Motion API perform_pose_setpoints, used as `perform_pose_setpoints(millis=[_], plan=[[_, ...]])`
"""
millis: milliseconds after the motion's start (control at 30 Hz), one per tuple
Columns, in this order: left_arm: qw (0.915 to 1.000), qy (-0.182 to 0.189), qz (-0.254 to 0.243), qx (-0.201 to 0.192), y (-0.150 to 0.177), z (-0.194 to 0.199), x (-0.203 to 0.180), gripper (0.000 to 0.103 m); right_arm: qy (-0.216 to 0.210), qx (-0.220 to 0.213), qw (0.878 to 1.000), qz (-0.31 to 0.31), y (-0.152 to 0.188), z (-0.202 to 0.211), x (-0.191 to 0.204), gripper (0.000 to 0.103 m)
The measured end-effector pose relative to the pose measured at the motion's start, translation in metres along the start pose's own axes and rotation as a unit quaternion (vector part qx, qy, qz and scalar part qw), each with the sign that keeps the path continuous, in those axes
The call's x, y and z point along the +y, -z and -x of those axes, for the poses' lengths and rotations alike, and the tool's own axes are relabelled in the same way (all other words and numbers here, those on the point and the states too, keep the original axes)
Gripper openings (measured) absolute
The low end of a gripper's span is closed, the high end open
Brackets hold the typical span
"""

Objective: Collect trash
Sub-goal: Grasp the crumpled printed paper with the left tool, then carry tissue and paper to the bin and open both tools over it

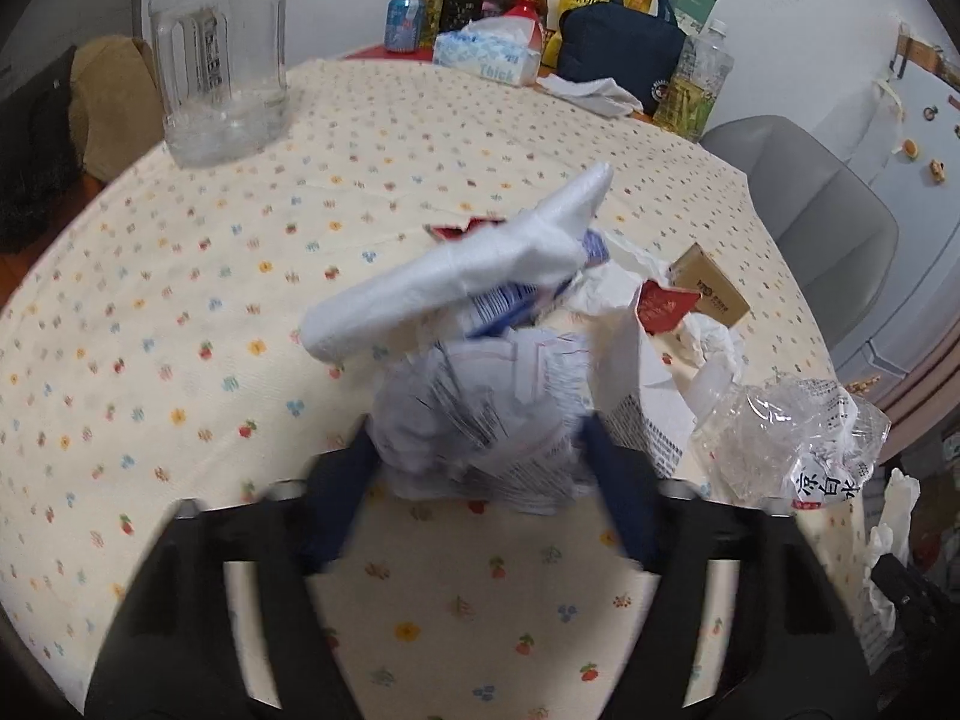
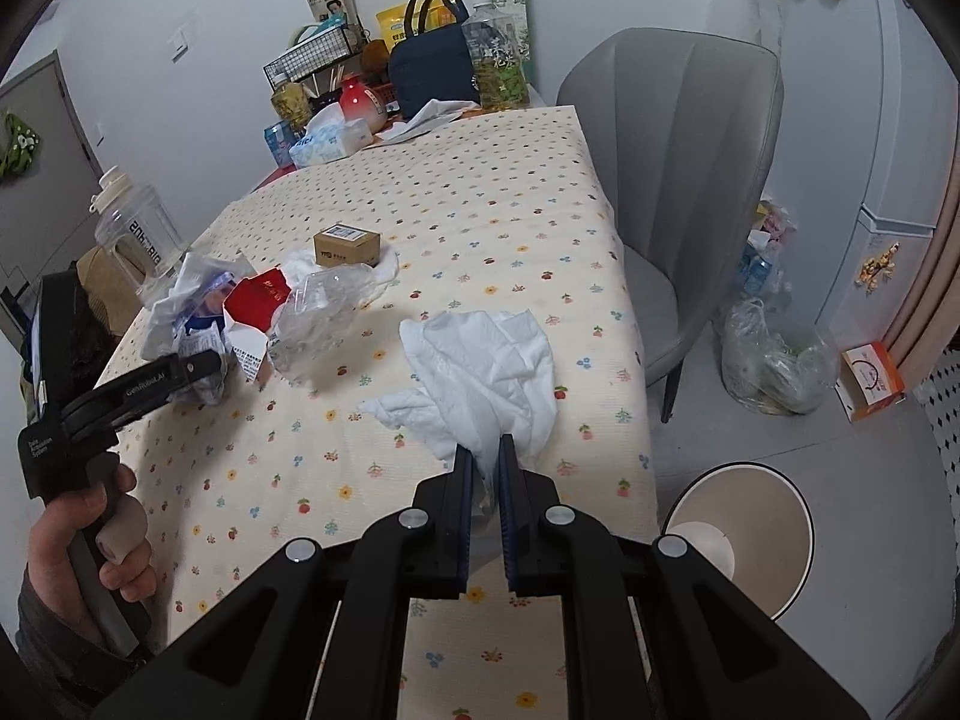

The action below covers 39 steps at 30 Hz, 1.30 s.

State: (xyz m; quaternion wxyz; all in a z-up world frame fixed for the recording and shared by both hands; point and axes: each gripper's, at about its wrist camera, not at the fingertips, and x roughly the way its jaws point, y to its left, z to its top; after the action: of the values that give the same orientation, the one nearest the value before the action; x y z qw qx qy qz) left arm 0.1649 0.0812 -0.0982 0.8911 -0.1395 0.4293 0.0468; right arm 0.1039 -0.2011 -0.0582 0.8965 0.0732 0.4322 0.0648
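Here the right gripper (image 2: 487, 450) has its jaws pressed nearly together on the hem of a white tissue (image 2: 480, 372), which fans out just ahead of the tips over the flowered tablecloth (image 2: 510, 192). Below and to the right of it, on the floor, stands an open waste bin (image 2: 744, 534) — by my reading the tissue's destination. The left gripper (image 1: 480, 444) has a crumpled printed wrapper (image 1: 480, 414) between its blue fingers (image 1: 612, 480); the blur hides whether the pads press on it. Just beyond that wrapper lie more scraps — a white plastic bag (image 1: 468, 264), a red torn packet (image 1: 663, 306), a small cardboard box (image 1: 711, 288), and to the right a crushed clear bottle (image 1: 786, 438). The step looks like pick-up; next, carry the tissue over the bin and let go.
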Motion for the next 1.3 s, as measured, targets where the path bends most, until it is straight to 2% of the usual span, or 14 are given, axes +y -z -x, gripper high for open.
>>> perform_pose_setpoints(millis=[33,100,200,400,667,1000,1300], plan=[[1.0,0.005,0.003,-0.001,0.002,0.001,0.0,0.05,-0.001,-0.002,1.0,0.0,0.0,0.001,0.0,0.009],[0.9999,0.011,0.001,-0.007,0.004,0.008,-0.002,0.037,-0.004,-0.005,1.0,0.001,0.001,0.004,0.0,0.009],[0.9999,0.013,0.001,-0.01,0.009,0.016,-0.004,0.033,-0.009,-0.011,1.0,0.002,0.002,0.01,0.0,0.009],[0.9994,0.018,-0.001,-0.029,0.021,0.04,-0.006,0.032,-0.012,-0.024,1.0,0.002,0.002,0.022,-0.002,0.009],[0.9975,0.022,-0.028,-0.061,0.031,0.07,-0.022,0.032,0.0,-0.049,0.999,-0.01,0.003,0.043,-0.014,0.009],[0.9893,-0.001,-0.029,-0.143,0.028,0.121,-0.028,0.032,0.011,-0.063,0.998,-0.029,0.007,0.061,-0.037,0.009],[0.9857,0.034,-0.055,-0.155,0.024,0.138,-0.054,0.032,0.019,-0.077,0.996,-0.049,0.009,0.072,-0.061,0.009]])
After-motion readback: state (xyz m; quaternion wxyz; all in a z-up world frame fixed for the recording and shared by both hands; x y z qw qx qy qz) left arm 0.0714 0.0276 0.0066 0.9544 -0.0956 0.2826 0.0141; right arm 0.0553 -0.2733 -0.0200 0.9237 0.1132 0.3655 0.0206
